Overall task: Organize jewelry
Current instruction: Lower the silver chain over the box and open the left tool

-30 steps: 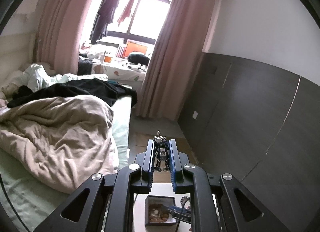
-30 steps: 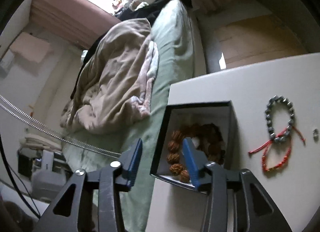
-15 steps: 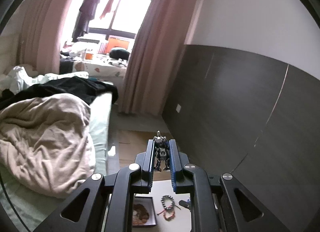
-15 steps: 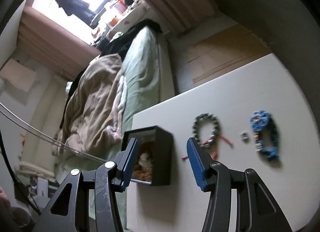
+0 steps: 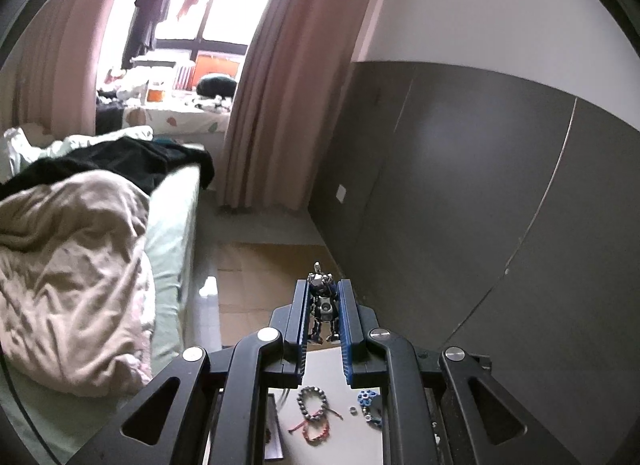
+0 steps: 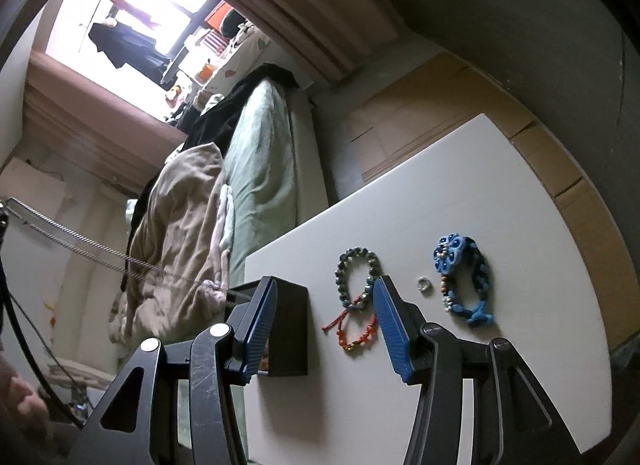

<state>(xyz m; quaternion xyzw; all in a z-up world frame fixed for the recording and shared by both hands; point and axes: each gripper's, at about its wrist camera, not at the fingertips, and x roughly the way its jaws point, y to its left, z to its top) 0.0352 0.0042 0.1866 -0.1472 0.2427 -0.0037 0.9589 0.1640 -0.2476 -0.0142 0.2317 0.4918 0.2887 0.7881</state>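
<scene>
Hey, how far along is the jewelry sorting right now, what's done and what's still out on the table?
Done: brown wooden beads already lie in the black square box. In hand: the left gripper is shut on a small dark metal trinket; the right gripper is open and empty. Left on the white table: the grey-green bead bracelet, the red cord bracelet, the small silver ring and the blue knotted flower bracelet.

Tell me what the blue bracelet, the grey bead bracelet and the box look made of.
Blue bracelet: knotted cord or fabric, matte, with a rosette. Grey bead bracelet: rounded beads, faintly glossy, likely stone or glass. Box: smooth matte black walls, probably card; hard to tell.
</scene>
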